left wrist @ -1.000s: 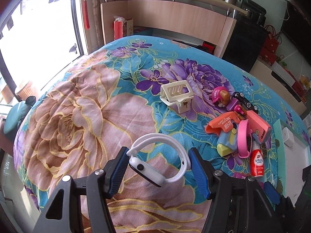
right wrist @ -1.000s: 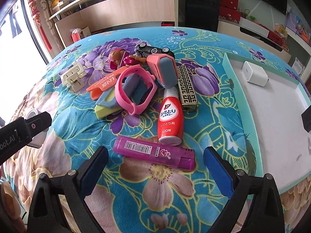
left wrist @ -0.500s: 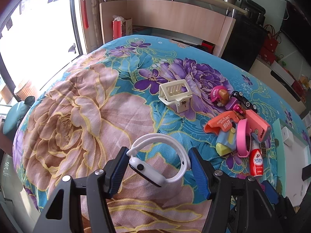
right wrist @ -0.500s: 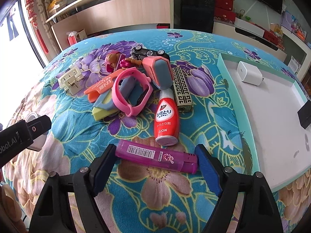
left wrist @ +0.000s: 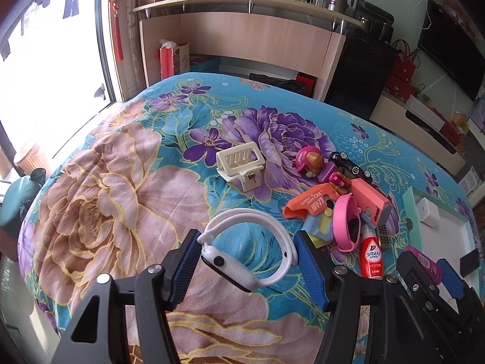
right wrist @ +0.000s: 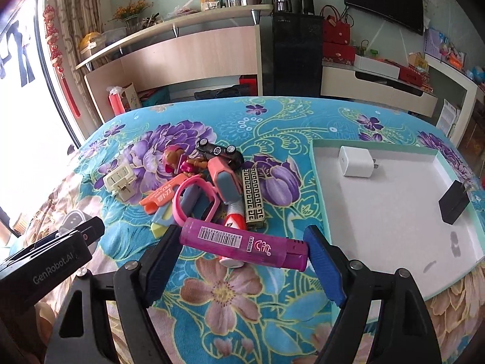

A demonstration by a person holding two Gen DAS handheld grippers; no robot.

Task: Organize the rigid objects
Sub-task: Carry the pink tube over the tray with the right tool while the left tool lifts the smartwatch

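Claw on my left (left wrist: 247, 261) is clamped on the white smartwatch (left wrist: 242, 257): one pad presses the case end at lower centre of the left wrist view, the other presses the far bend of the looped strap, and the watch hangs clear of the flowered bedspread (left wrist: 100, 197). I judge it light, with a stiff, glossy case and a springy strap; a hold across the loop can squash or let it swivel, so the case sides would be the surer place. That claw points steeply downward, with its fingers spread to either side of the loop.

Further right in the same view lies the untouched pile: cream clip (left wrist: 242, 163), orange cutter (left wrist: 309, 203), pink band (left wrist: 345, 221), red bottle (left wrist: 372, 254).

Moving to the right wrist view, the right claw (right wrist: 244, 247) has just been closing and now grips the purple marker (right wrist: 242, 244) by its two ends, lengthwise, at lower centre of the frame; the marker is lifted, tilted a little down to the right. It reads as light, rigid, smooth plastic, and an end-to-end pinch on a round barrel may let it pivot or pop out. Across the barrel's middle would hold better. This claw also slants downward.

At the right edge sits the mint-rimmed tray (right wrist: 321, 200), holding a white charger (right wrist: 354, 162) and a black block (right wrist: 453, 204), probably where both items belong.
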